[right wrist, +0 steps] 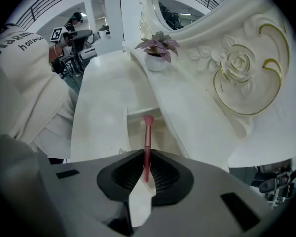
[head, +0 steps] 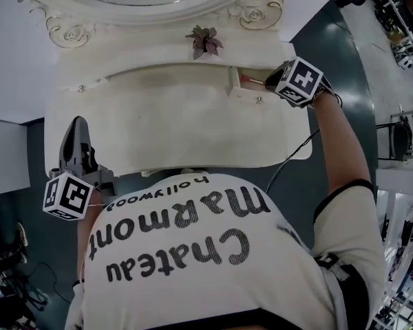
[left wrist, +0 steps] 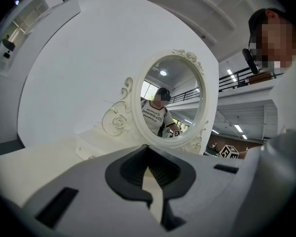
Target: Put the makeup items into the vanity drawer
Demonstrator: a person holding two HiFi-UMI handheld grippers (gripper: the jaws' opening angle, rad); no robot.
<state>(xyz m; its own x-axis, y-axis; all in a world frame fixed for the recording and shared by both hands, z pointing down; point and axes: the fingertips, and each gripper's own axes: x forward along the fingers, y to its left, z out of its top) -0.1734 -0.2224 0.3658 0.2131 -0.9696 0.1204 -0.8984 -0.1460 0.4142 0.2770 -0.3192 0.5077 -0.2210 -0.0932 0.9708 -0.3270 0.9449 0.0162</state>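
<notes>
Slim pink makeup brush (right wrist: 147, 132) sits clamped in right gripper (right wrist: 146, 174) over open cream vanity drawer (head: 242, 93) at 1 o'clock, apparently the placing step, so next lower and release; left gripper (left wrist: 149, 179) closed, empty, 8 o'clock.

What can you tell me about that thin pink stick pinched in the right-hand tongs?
It is a slim makeup brush. It has a dark pink handle, a rosy, metallic-looking collar and a small pink tuft at the far end. The right tongs are shut on its handle, and it points straight out from them. The tuft end reaches into the open drawer at the right side of the white vanity. I cannot tell whether the tuft touches the drawer's inside.
</notes>
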